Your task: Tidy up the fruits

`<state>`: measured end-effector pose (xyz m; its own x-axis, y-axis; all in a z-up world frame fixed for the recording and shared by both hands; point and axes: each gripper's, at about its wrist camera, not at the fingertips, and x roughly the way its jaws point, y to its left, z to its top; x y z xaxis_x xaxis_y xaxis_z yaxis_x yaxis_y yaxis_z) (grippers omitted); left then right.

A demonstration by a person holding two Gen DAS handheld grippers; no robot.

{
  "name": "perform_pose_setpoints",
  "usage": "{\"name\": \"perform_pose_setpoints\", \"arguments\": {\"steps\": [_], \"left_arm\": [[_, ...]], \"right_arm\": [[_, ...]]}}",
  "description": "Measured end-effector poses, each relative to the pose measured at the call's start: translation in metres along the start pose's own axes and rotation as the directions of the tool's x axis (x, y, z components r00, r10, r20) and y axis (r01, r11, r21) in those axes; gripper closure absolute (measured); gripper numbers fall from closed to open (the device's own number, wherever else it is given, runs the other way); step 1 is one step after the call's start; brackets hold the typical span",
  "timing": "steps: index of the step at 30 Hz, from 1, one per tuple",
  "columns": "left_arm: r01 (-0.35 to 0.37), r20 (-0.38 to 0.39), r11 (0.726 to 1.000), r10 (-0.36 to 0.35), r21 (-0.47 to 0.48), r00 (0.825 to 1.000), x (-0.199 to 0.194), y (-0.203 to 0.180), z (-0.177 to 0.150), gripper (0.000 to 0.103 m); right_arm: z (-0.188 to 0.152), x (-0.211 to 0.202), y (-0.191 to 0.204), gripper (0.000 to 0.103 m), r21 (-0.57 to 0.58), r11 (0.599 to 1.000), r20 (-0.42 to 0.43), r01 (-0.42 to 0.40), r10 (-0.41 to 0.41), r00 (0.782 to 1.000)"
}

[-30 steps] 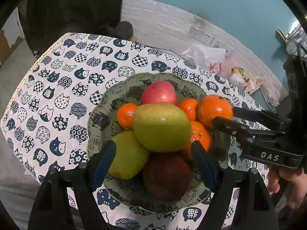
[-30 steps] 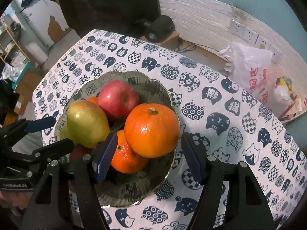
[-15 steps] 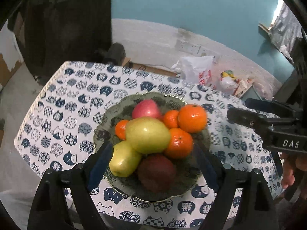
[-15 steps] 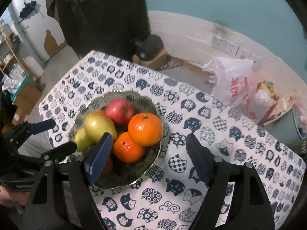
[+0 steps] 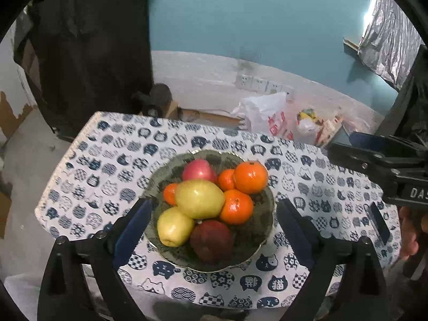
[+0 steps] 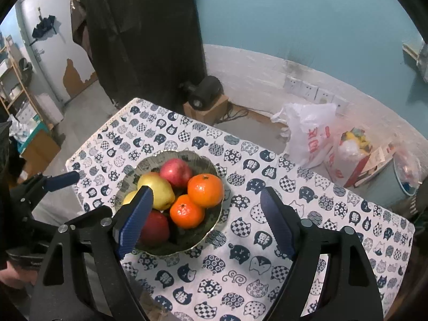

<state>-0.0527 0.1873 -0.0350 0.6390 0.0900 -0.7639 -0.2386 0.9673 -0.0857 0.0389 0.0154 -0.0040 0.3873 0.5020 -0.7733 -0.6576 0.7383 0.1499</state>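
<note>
A patterned green bowl [image 5: 263, 230] [image 6: 214, 220] sits on the cat-print tablecloth [image 5: 112, 165] [image 6: 307, 214], piled with fruit: a red apple [image 5: 199, 169] [image 6: 176, 172], two yellow-green pears [image 5: 199, 199] [image 5: 174, 227], a dark red apple [image 5: 211, 236] [image 6: 156, 227] and several oranges, the largest on the right [image 5: 250, 176] [image 6: 206, 190]. My left gripper [image 5: 212, 226] is open and empty, held high above the bowl. My right gripper [image 6: 206, 216] is open and empty, above the bowl's right side; it also shows in the left wrist view [image 5: 374, 157].
The table's far edge drops to a floor with white plastic bags [image 6: 313, 136] [image 5: 264, 115], a box and a small black device [image 6: 206, 93]. A dark curtain [image 6: 144, 34] hangs behind the table. A dark flat object [image 5: 378, 222] lies on the cloth at right.
Both grippers have pulled up and back from the bowl, which now looks smaller and farther. The fruit has not moved. Both jaws stay open.
</note>
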Motion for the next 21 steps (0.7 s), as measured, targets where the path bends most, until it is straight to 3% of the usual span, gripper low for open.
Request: {"name": "perform_pose_setpoints", "arguments": {"steps": [21], "left_arm": [[-0.017, 0.055, 0.998, 0.014, 0.055, 0.998, -0.035, -0.028, 0.007, 0.002]], "right_arm": [[-0.01, -0.039, -0.006, 0.021, 0.01, 1.0, 0.055, 0.012, -0.013, 0.998]]}}
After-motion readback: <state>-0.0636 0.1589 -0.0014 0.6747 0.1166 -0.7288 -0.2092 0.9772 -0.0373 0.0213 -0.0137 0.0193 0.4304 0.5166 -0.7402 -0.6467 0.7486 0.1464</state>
